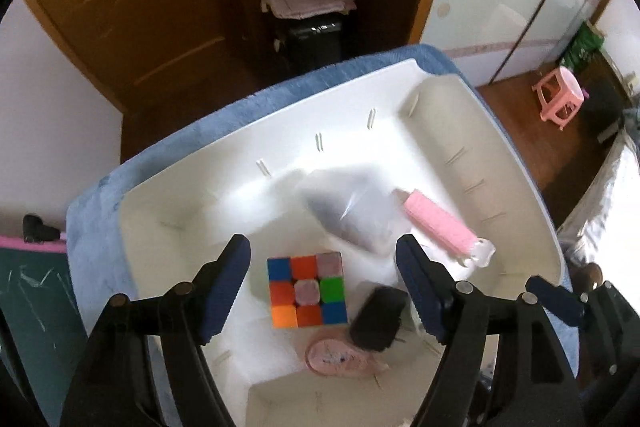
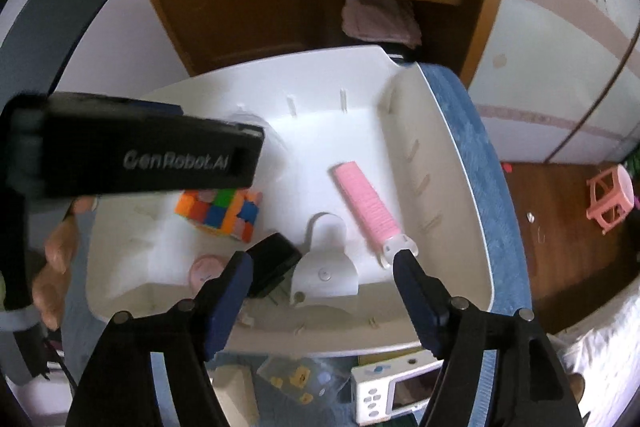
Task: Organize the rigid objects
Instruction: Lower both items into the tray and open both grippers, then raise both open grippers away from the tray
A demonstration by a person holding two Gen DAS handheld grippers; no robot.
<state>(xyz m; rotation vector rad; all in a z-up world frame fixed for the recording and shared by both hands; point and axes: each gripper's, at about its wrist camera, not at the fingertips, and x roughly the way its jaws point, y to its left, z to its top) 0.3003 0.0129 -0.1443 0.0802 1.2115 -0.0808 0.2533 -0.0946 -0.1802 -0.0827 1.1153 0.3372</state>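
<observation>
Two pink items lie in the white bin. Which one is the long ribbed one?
The pink hair roller, a long ribbed cylinder lying near the white bin's right wall. The other, a round pink disc, lies flat by the black charger.

My white bin point(image 1: 520, 163) holds a scrambled cube point(image 1: 306, 289) lying flat near the middle. A black adapter point(image 1: 378, 319) sits tilted at its 4 o'clock, a pink disc point(image 1: 336, 357) at 5, and a pink ribbed roller point(image 1: 440, 223) lies slantwise at 2.
</observation>
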